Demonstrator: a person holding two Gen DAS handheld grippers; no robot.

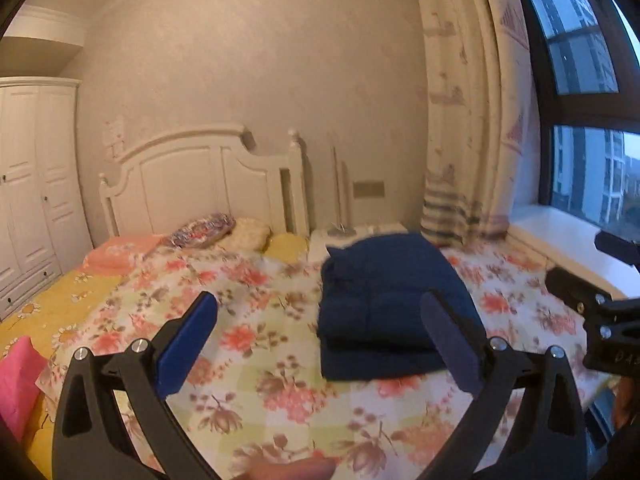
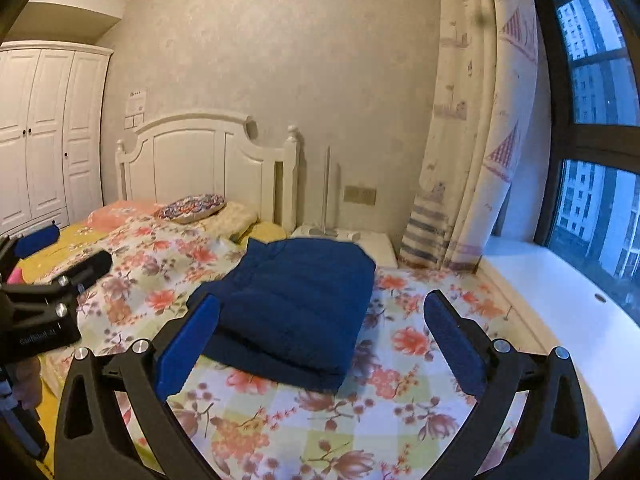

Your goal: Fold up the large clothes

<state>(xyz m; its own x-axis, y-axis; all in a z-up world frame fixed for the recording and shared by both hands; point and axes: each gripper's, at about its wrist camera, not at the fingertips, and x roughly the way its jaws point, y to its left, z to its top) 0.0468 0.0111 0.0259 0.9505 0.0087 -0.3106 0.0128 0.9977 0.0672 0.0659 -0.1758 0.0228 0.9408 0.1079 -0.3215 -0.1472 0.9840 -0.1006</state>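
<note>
Standing wide apart, the jaws of the left gripper [image 1: 320,344] hold nothing; its blue pads [image 1: 188,344] hang in the air above the flowered bedspread [image 1: 256,392]. The right gripper [image 2: 322,344] is the same: jaws spread as far as they go, with nothing between the pads.

Both grippers point forward and slightly down over the bed, side by side. In the left wrist view the right gripper's black body shows at the right edge, and it bears letters too partly cut off to read. In the right wrist view the left gripper's body [image 2: 40,320] shows at the left edge with a line of pale print too blurred to make out. A fingertip [image 1: 296,470] peeks in at the bottom of the left wrist view.

A folded dark blue garment [image 2: 292,312] lies flat on the bedspread as a neat thick rectangle, ahead of both grippers and touching neither. From the left gripper it sits ahead and to the right, partly behind the right-hand pad; from the right gripper it sits ahead and to the left, partly behind the left-hand pad.

Beyond it are pillows [image 2: 192,204], a white headboard [image 2: 208,164], a white wardrobe [image 2: 40,132], a patterned curtain [image 2: 472,140] and a window [image 2: 596,120] showing tower blocks.
</note>
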